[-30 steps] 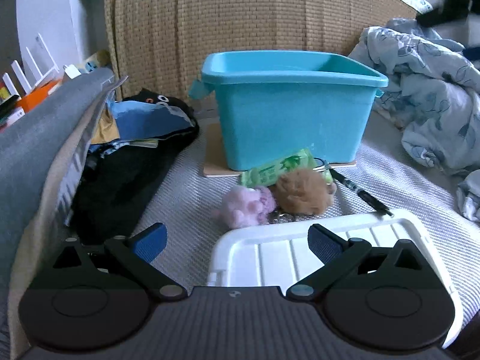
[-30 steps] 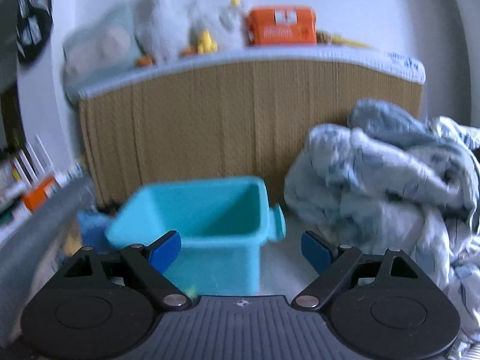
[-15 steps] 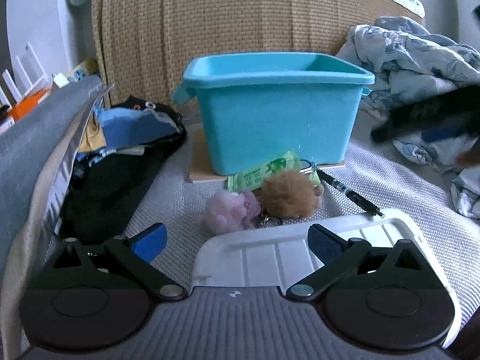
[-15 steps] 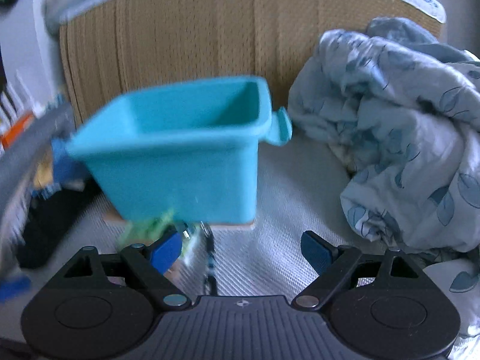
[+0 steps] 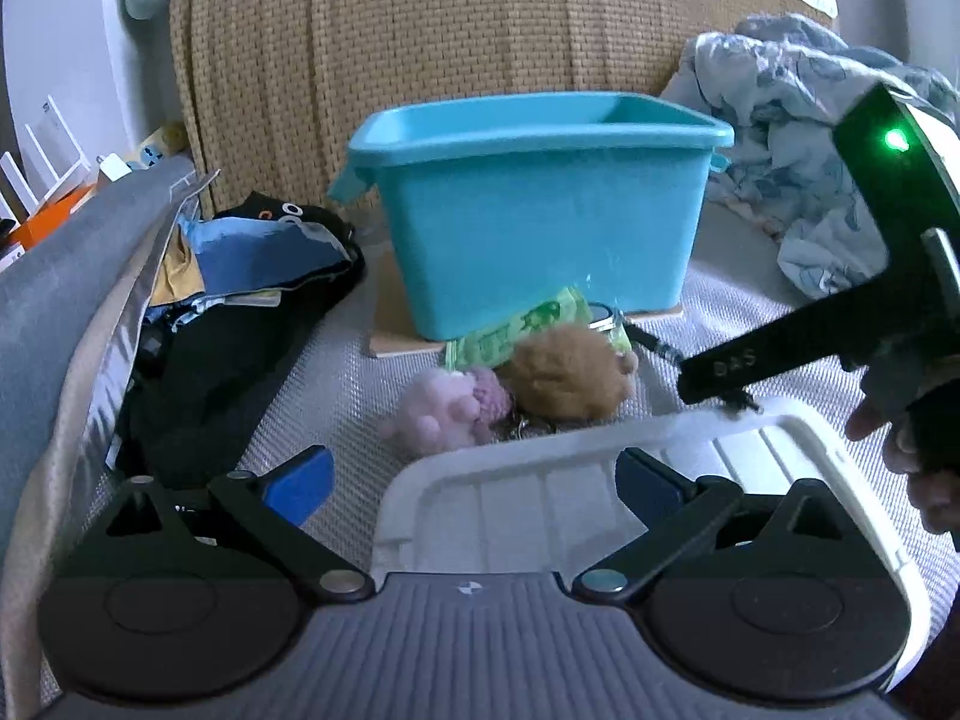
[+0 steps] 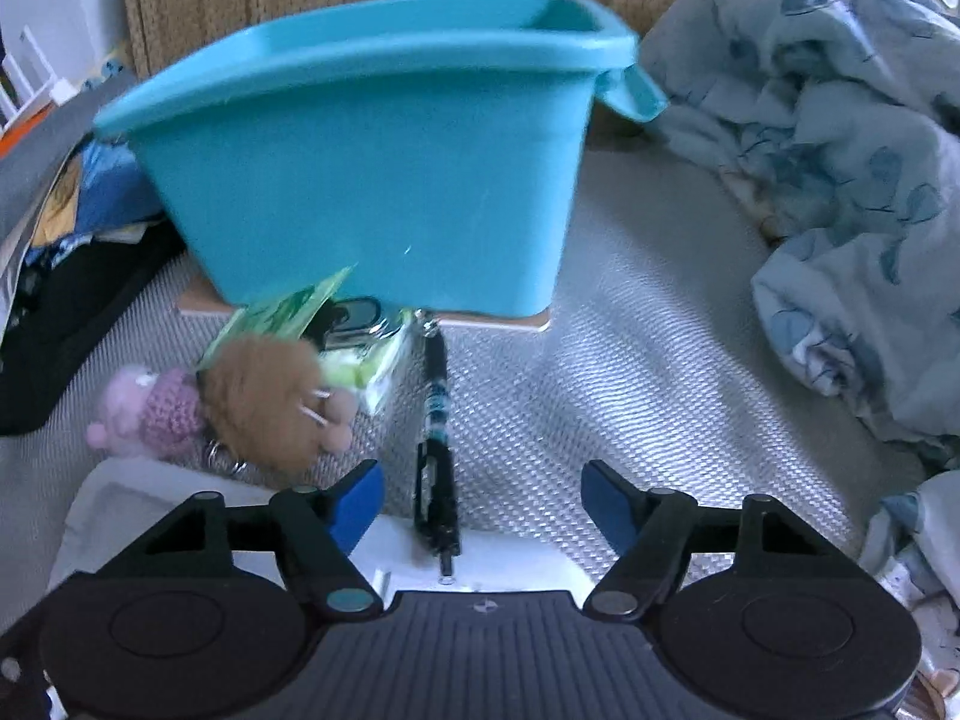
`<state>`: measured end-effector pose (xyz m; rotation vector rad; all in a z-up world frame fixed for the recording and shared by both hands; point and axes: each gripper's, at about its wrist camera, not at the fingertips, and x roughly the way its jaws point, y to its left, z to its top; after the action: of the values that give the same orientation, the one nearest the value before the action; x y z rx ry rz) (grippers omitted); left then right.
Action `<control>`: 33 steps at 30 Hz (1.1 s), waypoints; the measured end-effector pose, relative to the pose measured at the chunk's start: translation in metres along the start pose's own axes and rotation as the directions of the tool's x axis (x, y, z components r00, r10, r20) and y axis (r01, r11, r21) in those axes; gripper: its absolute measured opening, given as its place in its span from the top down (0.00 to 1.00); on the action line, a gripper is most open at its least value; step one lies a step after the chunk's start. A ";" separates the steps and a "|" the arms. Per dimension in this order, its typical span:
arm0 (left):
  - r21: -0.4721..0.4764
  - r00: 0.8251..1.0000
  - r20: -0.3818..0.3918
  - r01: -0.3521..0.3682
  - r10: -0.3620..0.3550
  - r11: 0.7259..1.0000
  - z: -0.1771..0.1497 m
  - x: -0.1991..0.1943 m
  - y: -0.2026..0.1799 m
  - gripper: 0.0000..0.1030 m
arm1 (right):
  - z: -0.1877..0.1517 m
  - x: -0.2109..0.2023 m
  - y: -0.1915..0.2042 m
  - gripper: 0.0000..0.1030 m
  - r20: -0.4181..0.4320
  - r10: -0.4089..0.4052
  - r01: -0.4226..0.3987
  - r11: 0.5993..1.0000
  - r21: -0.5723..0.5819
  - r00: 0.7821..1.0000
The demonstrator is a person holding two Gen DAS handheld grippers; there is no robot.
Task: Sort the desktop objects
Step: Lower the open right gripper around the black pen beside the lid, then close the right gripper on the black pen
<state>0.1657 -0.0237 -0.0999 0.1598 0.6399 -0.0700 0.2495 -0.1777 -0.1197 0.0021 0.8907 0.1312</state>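
While the right gripper (image 6: pixel 483 495) closes its jaws at lower centre, the black pen (image 6: pixel 437 420) lies between the blue pads, untouched, its tip on the white lid (image 6: pixel 120 498). Only the left-wrist view shows the left gripper (image 5: pixel 474 480), jaws apart and empty. Beyond lie the brown plush (image 6: pixel 270 402), pink plush (image 5: pixel 447 411) and green packet (image 5: pixel 516 333). Farthest, the teal bin (image 5: pixel 540 216) interior is hidden.

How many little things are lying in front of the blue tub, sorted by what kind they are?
Fluffy toys: 2, the pink plush and the brown plush
Pens: 1, the black pen
Green packets: 1
Total: 4, plus a shiny item behind them that I cannot identify.
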 end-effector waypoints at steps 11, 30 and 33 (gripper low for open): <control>-0.011 0.999 -0.029 0.013 -0.014 1.000 -0.007 0.005 -0.003 0.00 | -0.001 0.018 -0.003 0.36 -0.002 0.078 -0.078 0.996 0.052 0.997; -0.085 1.000 -0.003 0.004 -0.004 0.996 0.011 -0.029 0.007 0.00 | 0.002 -0.012 -0.002 0.84 0.037 0.119 -0.121 0.992 0.045 0.992; -0.087 1.000 0.009 0.006 -0.005 0.996 0.015 -0.039 0.008 0.00 | 0.002 -0.029 -0.001 0.84 0.063 0.114 -0.116 0.993 0.031 0.991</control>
<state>0.1442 -0.0182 -0.0643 0.0733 0.6330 -0.0478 0.2334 -0.1823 -0.0960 0.0898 0.8318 0.2223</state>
